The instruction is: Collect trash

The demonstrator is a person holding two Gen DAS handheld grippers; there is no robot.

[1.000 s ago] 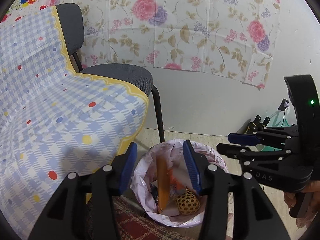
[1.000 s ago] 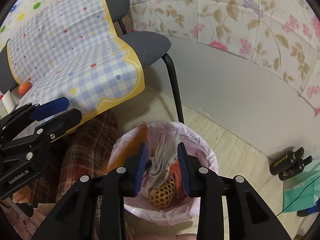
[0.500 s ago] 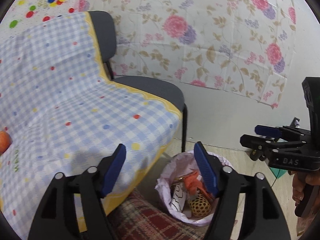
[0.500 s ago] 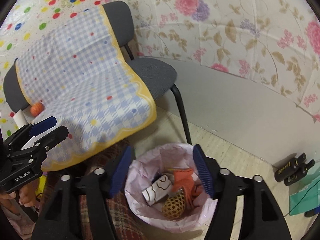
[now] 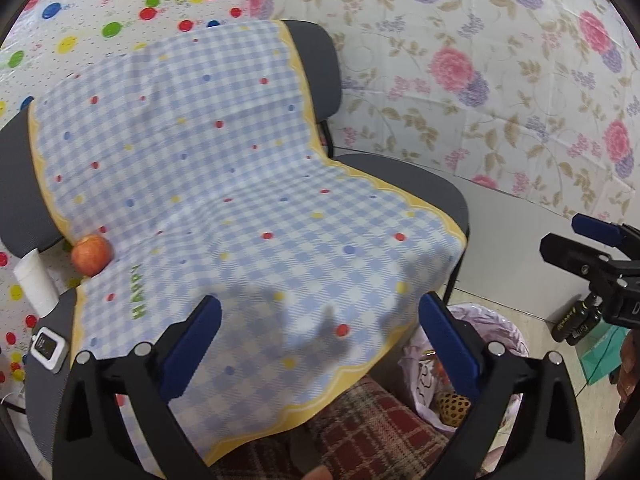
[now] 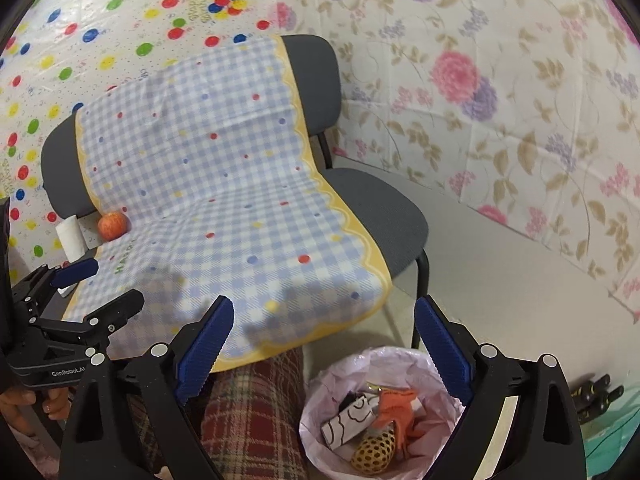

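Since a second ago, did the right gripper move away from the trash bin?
Yes. The right gripper rose and pulled back from the trash bin; its fingers were down in the bin, now wide open above it.

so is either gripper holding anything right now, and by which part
Nothing is held. The left gripper and right gripper are both open and empty, above the bin.

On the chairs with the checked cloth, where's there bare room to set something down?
The checked cloth is bare across its middle and front. The grey seat beyond its yellow border is free too. The back left corner is taken by the apple and white roll. The bin on the floor already holds trash.
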